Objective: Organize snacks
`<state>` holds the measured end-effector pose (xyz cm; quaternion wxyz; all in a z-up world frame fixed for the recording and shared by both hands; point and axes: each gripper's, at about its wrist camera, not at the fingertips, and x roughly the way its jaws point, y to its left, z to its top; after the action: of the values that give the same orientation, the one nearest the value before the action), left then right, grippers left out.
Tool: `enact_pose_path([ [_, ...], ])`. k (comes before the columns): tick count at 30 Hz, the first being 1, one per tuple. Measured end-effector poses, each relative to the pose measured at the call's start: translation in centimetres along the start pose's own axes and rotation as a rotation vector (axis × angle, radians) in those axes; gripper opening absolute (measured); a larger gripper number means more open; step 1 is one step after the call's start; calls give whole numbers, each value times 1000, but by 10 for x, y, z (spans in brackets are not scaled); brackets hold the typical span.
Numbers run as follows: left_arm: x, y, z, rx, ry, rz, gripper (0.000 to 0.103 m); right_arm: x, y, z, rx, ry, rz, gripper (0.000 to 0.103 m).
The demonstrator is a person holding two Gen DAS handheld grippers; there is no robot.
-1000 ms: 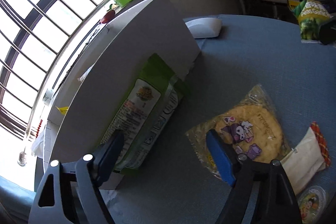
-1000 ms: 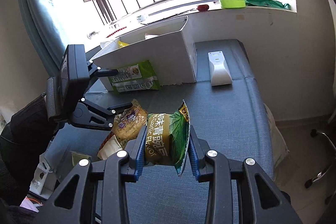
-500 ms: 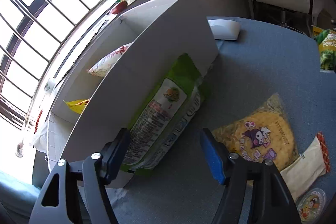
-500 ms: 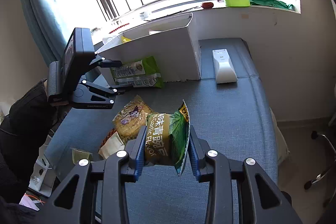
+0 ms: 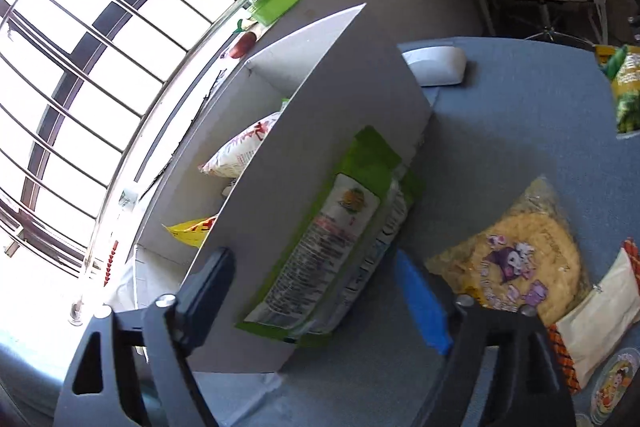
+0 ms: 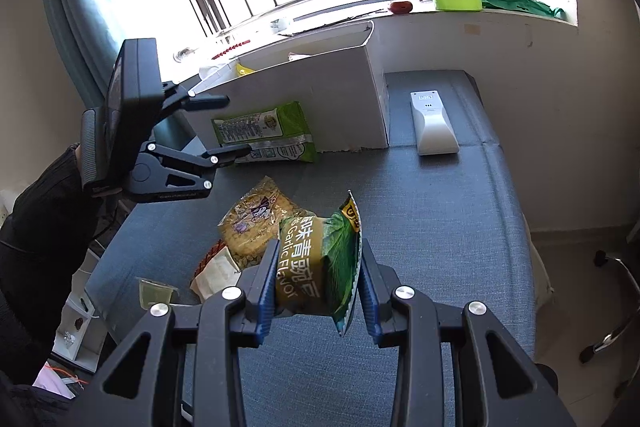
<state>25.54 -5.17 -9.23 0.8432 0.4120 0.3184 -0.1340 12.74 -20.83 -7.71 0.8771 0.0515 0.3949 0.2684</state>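
My right gripper [image 6: 318,277] is shut on a green garlic-flavour pea bag [image 6: 320,261] and holds it above the blue-grey table. My left gripper [image 5: 316,291] is open, its jaws on either side of a light green snack pack [image 5: 340,243] that leans against the front wall of the white box [image 5: 304,131]; it also shows in the right wrist view [image 6: 230,127] by the pack [image 6: 268,133]. The box [image 6: 320,83] holds a white-red bag [image 5: 244,151] and a yellow bag [image 5: 192,229].
A yellow Kuromi snack bag [image 5: 516,259], a white sachet [image 5: 596,323] and a small jelly cup [image 5: 612,387] lie on the table [image 6: 440,211]. A white device [image 6: 432,123] lies to the right of the box. Beyond the box is the barred window sill.
My left gripper has moved away from the Kuromi bag toward the box and now straddles the light green pack. My right gripper still holds the pea bag.
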Motion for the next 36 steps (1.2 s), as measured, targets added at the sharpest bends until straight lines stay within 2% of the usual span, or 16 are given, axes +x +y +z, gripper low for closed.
enact_pose_path([
  [6, 23, -17, -8, 54, 79, -24, 88, 0, 1, -1, -8, 4, 3, 39],
  [8, 22, -16, -10, 50, 66, -27, 88, 2, -1, -1, -4, 7, 2, 39],
  [10, 15, -11, -10, 44, 61, -72, 84, 3, -1, -2, -3, 11, 4, 39],
  [12, 2, -6, -10, 67, 40, -89, 65, 2, -1, -2, -3, 11, 1, 39],
  [13, -3, -4, -10, 79, 48, -107, 17, 2, 0, -2, -2, 9, 3, 39],
  [14, -4, -1, -11, 62, 82, -173, 2, 2, 0, -1, -2, 9, 6, 39],
  [15, -7, -2, -13, 66, 91, -221, 2, 2, 1, -2, -2, 7, 5, 39],
  [16, -10, -7, -18, 98, 92, -229, 2, 2, 2, -2, -4, 7, 6, 39],
  [19, -16, -13, -23, 114, 95, -207, 2, 3, 4, -2, -15, 7, 11, 39],
  [27, -55, -8, -47, -54, 8, -238, 9, 47, 12, 39, -75, 7, 68, 39],
  [28, -61, -6, -50, -71, -2, -238, 18, 52, 14, 45, -81, 11, 84, 39],
  [29, -67, -4, -53, -87, -18, -238, 44, 55, 17, 52, -92, 11, 83, 39],
  [30, -70, -5, -56, -107, -34, -226, 59, 56, 21, 58, -106, 1, 80, 39],
  [31, -77, -2, -58, -124, -51, -206, 90, 56, 24, 66, -115, -11, 83, 39],
  [32, -87, 4, -60, -143, -77, -178, 103, 55, 28, 73, -121, -22, 92, 39],
  [36, -97, 22, -59, -203, -143, -125, 103, 47, 37, 96, -142, -65, 91, 39],
])
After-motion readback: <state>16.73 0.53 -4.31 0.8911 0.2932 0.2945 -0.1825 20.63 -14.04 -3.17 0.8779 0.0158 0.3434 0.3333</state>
